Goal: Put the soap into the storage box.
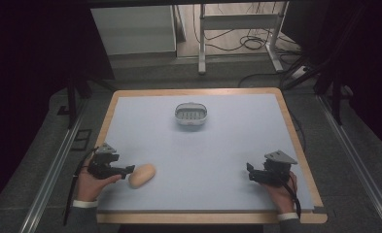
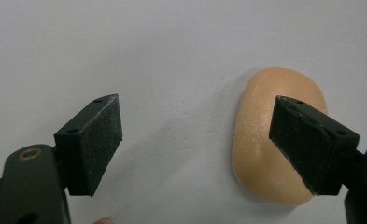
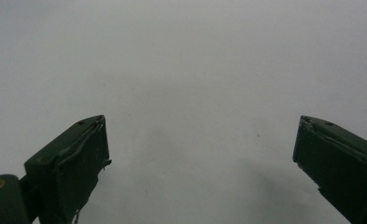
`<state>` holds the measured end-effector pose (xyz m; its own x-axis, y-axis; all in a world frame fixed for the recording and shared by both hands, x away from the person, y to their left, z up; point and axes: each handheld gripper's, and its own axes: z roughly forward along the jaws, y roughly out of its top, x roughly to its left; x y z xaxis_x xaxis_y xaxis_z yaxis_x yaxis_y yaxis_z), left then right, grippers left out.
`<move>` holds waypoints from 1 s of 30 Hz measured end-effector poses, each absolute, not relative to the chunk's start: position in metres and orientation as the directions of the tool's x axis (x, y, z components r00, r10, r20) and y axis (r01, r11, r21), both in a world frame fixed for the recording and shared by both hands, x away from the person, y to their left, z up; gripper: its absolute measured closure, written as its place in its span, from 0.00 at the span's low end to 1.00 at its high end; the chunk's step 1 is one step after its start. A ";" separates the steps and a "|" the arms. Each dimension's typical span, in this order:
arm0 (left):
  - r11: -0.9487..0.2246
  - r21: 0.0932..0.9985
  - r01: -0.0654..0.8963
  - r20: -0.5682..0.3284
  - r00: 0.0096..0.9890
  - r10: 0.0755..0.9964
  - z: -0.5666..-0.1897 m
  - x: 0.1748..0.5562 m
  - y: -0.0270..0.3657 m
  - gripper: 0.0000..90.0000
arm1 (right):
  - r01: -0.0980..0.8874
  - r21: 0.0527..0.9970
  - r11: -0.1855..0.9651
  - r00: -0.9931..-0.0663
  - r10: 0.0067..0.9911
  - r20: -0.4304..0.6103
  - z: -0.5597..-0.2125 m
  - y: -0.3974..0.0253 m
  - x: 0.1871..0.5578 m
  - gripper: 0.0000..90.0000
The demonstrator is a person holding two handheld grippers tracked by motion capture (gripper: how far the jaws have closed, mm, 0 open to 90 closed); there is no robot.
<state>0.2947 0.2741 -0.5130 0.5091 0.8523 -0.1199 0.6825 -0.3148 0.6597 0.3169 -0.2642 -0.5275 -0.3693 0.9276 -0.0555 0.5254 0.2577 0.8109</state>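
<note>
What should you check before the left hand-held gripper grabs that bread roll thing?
1. Left hand-held gripper open wide enough for the roll: ok, its jaws stand well apart.
2. Bread roll between the jaws: not ok, it sits off to one side, partly behind one jaw in the left gripper view.
3. Roll free of other things: ok, it lies alone on the blue mat.
4. Right hand-held gripper out of the way: ok, it is open and empty at the mat's other side.
5. White basket ready to take something: ok, it looks empty at the far side.
6. Whether the roll is soft or firm: cannot tell.
</note>
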 end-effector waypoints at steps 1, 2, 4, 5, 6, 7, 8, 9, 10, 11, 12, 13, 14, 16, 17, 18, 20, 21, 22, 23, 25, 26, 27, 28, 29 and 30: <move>-0.315 0.660 0.682 -0.120 0.509 0.852 -0.513 0.295 0.274 0.20 | 0.525 0.811 0.258 -0.369 0.928 -0.055 -0.528 -0.264 0.317 0.04; -0.317 0.658 0.683 -0.118 0.509 0.853 -0.513 0.295 0.274 0.20 | 0.523 0.813 0.256 -0.375 0.926 -0.050 -0.528 -0.265 0.317 0.05; -0.320 0.654 0.685 -0.115 0.509 0.853 -0.514 0.295 0.274 0.20 | 0.517 0.814 0.265 -0.382 0.922 -0.058 -0.528 -0.264 0.316 0.06; -0.323 0.652 0.686 -0.111 0.508 0.854 -0.514 0.295 0.274 0.20 | 0.514 0.813 0.271 -0.386 0.920 -0.063 -0.528 -0.263 0.316 0.06; -0.323 0.651 0.687 -0.110 0.506 0.855 -0.514 0.295 0.274 0.19 | 0.507 0.813 0.286 -0.395 0.916 -0.075 -0.528 -0.262 0.315 0.06; -0.325 0.651 0.686 -0.108 0.508 0.855 -0.513 0.294 0.273 0.19 | 0.499 0.816 0.292 -0.399 0.913 -0.083 -0.528 -0.262 0.314 0.06; -0.325 0.651 0.686 -0.108 0.508 0.855 -0.513 0.294 0.273 0.20 | 0.499 0.816 0.292 -0.399 0.913 -0.083 -0.528 -0.262 0.314 0.06; -0.330 0.652 0.683 -0.105 0.512 0.853 -0.513 0.293 0.273 0.19 | 0.492 0.824 0.281 -0.398 0.914 -0.074 -0.528 -0.263 0.313 0.07; -0.330 0.652 0.683 -0.105 0.512 0.853 -0.513 0.293 0.273 0.19 | 0.493 0.826 0.275 -0.396 0.915 -0.069 -0.528 -0.264 0.313 0.07; -0.337 0.639 0.691 -0.094 0.505 0.858 -0.512 0.293 0.273 0.19 | 0.494 0.827 0.266 -0.394 0.917 -0.060 -0.528 -0.265 0.314 0.07; -0.337 0.639 0.691 -0.094 0.505 0.858 -0.512 0.293 0.273 0.19 | 0.494 0.827 0.266 -0.394 0.917 -0.060 -0.528 -0.265 0.314 0.07; -0.332 0.639 0.693 -0.101 0.504 0.858 -0.512 0.293 0.273 0.19 | 0.496 0.829 0.259 -0.391 0.919 -0.053 -0.528 -0.265 0.314 0.07; -0.329 0.640 0.695 -0.112 0.507 0.854 -0.512 0.293 0.274 0.19 | 0.499 0.830 0.248 -0.388 0.921 -0.041 -0.528 -0.266 0.314 0.07; -0.320 0.635 0.704 -0.119 0.498 0.859 -0.513 0.293 0.277 0.19 | 0.498 0.838 0.221 -0.375 0.927 -0.022 -0.527 -0.269 0.314 0.07; -0.320 0.630 0.708 -0.122 0.497 0.859 -0.513 0.293 0.278 0.19 | 0.497 0.841 0.215 -0.371 0.928 -0.018 -0.527 -0.270 0.313 0.07; -0.321 0.625 0.711 -0.122 0.496 0.860 -0.513 0.294 0.280 0.19 | 0.497 0.843 0.207 -0.369 0.929 -0.011 -0.527 -0.271 0.313 0.07; -0.321 0.620 0.716 -0.119 0.490 0.863 -0.513 0.294 0.281 0.19 | 0.498 0.843 0.204 -0.368 0.930 -0.008 -0.527 -0.271 0.313 0.07; -0.322 0.612 0.722 -0.114 0.484 0.868 -0.514 0.296 0.285 0.19 | 0.503 0.840 0.203 -0.367 0.930 -0.005 -0.527 -0.271 0.314 0.07; -0.322 0.612 0.722 -0.114 0.484 0.868 -0.514 0.296 0.285 0.19 | 0.503 0.840 0.203 -0.367 0.930 -0.005 -0.527 -0.271 0.314 0.07; -0.321 0.610 0.724 -0.113 0.481 0.870 -0.513 0.297 0.286 0.19 | 0.509 0.836 0.203 -0.364 0.931 -0.005 -0.527 -0.270 0.314 0.07; -0.323 0.608 0.725 -0.110 0.480 0.870 -0.512 0.298 0.288 0.19 | 0.508 0.837 0.205 -0.364 0.931 -0.007 -0.527 -0.270 0.314 0.07; -0.327 0.608 0.724 -0.107 0.482 0.869 -0.511 0.298 0.288 0.19 | 0.505 0.838 0.205 -0.361 0.932 -0.010 -0.527 -0.271 0.314 0.07; -0.327 0.608 0.723 -0.107 0.483 0.869 -0.510 0.298 0.288 0.19 | 0.504 0.839 0.204 -0.359 0.933 -0.011 -0.527 -0.271 0.314 0.07; -0.327 0.608 0.723 -0.107 0.483 0.869 -0.510 0.298 0.288 0.19 | 0.504 0.839 0.204 -0.359 0.933 -0.011 -0.527 -0.271 0.314 0.07; -0.332 0.608 0.721 -0.104 0.488 0.867 -0.507 0.297 0.288 0.19 | 0.503 0.840 0.204 -0.357 0.934 -0.013 -0.527 -0.271 0.314 0.07; -0.332 0.608 0.721 -0.104 0.488 0.867 -0.507 0.297 0.288 0.19 | 0.503 0.840 0.204 -0.357 0.934 -0.013 -0.527 -0.271 0.314 0.07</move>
